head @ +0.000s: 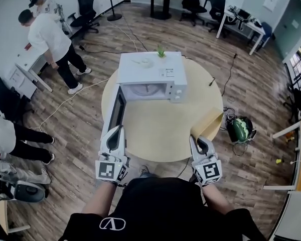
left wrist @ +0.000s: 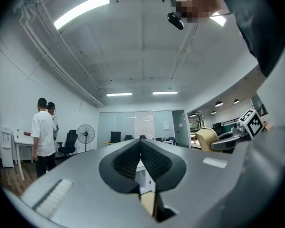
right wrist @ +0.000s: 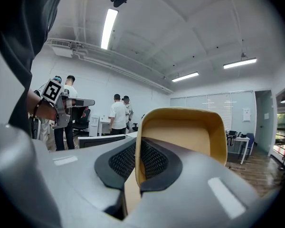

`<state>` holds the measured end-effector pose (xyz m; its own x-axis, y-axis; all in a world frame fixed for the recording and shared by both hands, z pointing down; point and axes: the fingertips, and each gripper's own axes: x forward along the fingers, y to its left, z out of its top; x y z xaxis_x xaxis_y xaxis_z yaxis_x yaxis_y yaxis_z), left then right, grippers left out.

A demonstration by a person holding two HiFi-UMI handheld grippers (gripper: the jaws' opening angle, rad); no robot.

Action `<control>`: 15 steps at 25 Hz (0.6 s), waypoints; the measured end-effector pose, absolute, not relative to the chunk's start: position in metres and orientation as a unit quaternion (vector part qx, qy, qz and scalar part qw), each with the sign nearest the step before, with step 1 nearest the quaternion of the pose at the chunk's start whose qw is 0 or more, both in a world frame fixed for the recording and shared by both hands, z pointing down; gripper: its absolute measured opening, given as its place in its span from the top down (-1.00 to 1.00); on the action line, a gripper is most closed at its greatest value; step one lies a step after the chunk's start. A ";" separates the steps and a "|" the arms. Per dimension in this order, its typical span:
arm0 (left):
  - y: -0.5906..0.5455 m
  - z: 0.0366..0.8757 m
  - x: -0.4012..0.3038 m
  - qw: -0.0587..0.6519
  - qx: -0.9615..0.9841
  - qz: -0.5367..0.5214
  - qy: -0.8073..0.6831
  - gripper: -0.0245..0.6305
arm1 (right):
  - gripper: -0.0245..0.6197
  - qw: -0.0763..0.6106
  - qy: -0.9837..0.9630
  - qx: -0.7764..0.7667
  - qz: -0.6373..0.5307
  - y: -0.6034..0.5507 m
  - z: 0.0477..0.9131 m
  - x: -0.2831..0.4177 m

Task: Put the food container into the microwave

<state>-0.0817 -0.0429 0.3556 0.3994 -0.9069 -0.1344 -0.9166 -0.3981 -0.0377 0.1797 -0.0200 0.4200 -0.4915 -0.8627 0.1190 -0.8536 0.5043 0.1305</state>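
Round beige tabletop (head: pixel 160 134). White microwave (head: pixel 150 74) at its far side, door (head: pixel 116 109) swung open toward the near edge. Tan food container (head: pixel 207 124), empty, above the tabletop's near right rim, its wall pinched in the right gripper (head: pixel 199 140). Left gripper (head: pixel 114 130), jaws together on nothing, beside the door.

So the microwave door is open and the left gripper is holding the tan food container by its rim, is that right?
Not quite: it is the right gripper that holds the tan food container by its rim, as the right gripper view shows. The left gripper is shut with nothing in it. The microwave door is open, as you said.
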 end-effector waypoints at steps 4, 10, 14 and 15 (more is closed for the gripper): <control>-0.074 0.357 -0.097 0.050 -0.844 0.053 0.532 0.93 | 0.88 0.091 -0.858 0.504 -0.034 -0.046 0.417 0.155; -0.118 0.362 -0.120 0.044 -0.854 0.063 0.515 0.93 | 0.88 0.100 -0.851 0.514 -0.045 -0.082 0.413 0.122; -0.140 0.366 -0.132 0.039 -0.859 0.063 0.506 0.93 | 0.88 0.097 -0.845 0.524 -0.048 -0.103 0.411 0.107; -0.144 0.367 -0.133 0.038 -0.861 0.063 0.504 0.93 | 0.88 0.096 -0.844 0.525 -0.050 -0.108 0.410 0.105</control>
<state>-0.1334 -0.1441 0.3667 0.4848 -0.8622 -0.1466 -0.8719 -0.4897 -0.0027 0.1046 -0.1080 0.4096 -0.4305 -0.8958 0.1100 -0.8766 0.4441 0.1854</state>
